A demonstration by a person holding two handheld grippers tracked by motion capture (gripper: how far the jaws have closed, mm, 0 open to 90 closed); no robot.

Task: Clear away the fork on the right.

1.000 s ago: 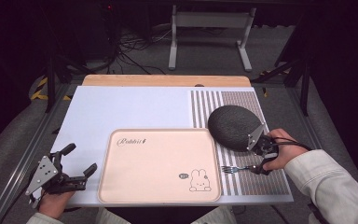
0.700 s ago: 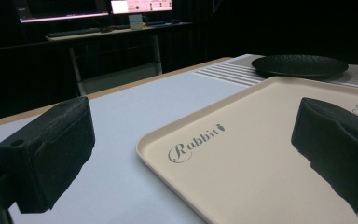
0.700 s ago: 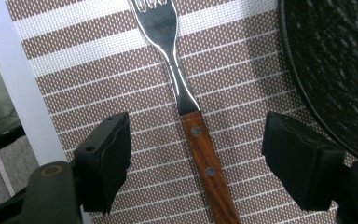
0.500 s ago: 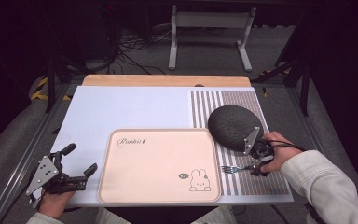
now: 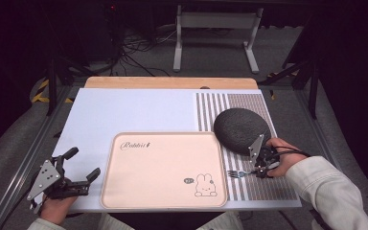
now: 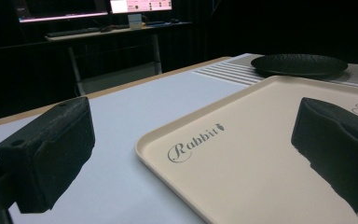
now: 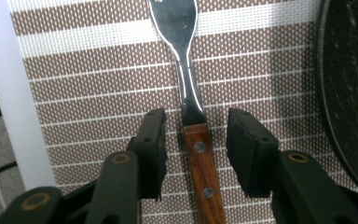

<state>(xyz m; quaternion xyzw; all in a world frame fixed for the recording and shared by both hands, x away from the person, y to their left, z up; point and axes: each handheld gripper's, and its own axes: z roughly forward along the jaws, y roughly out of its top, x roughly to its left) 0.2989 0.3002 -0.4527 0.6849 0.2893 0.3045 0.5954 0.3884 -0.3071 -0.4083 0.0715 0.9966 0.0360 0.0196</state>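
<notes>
We have our right claw (image 7: 195, 154) lowered over the fork (image 7: 189, 84), its jaws spread apart on either side of the wooden handle just behind the metal neck, neither pad touching it as far as we can tell. Straddling the handle this way lines us up for a pinch across its narrow width, we judge. The fork lies flat on the brown striped placemat (image 5: 268, 189) near the table's front right corner, between the beige rabbit tray (image 5: 163, 167) and our right hand. Its long axis runs roughly parallel to the table's front edge, tines toward the tray, handle toward the right edge. The dark round plate (image 5: 242, 129) sits just behind it. Our left claw (image 5: 74, 167) hangs released at the front left corner, holding nothing, clear of the tray.
</notes>
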